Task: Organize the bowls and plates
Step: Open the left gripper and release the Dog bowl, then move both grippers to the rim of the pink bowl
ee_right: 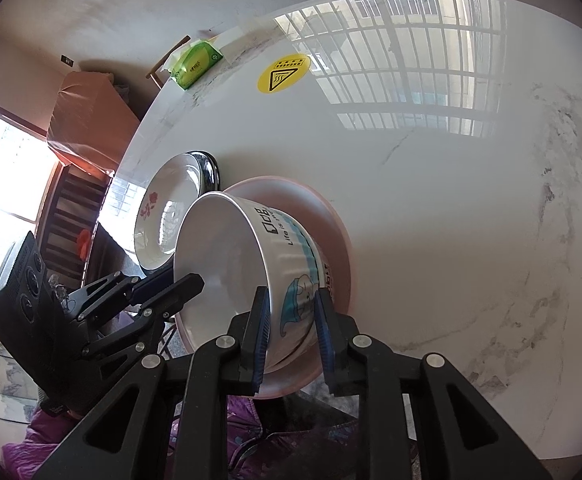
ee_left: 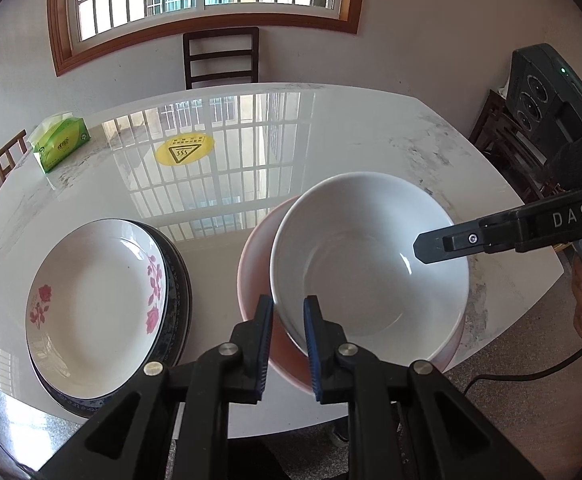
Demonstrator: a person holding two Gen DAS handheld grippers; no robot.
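Observation:
A white bowl point(ee_left: 367, 256) with a blue cartoon print point(ee_right: 275, 248) sits tilted in a pink bowl point(ee_left: 253, 264) at the table's near edge. My left gripper point(ee_left: 288, 310) is shut on the white bowl's near rim. My right gripper point(ee_right: 291, 300) straddles the bowl's rim on the other side, with its jaws about the wall; its fingertip point(ee_left: 431, 246) shows over the bowl. To the left, a white plate with pink flowers point(ee_left: 95, 304) lies on a dark blue-patterned plate point(ee_left: 179, 280).
A glossy white marble table point(ee_left: 331, 140) carries a green tissue pack point(ee_left: 61, 142) at the far left and a round yellow warning sticker point(ee_left: 185, 149). A dark chair point(ee_left: 221, 58) stands behind the table. The table's near edge runs just below the bowls.

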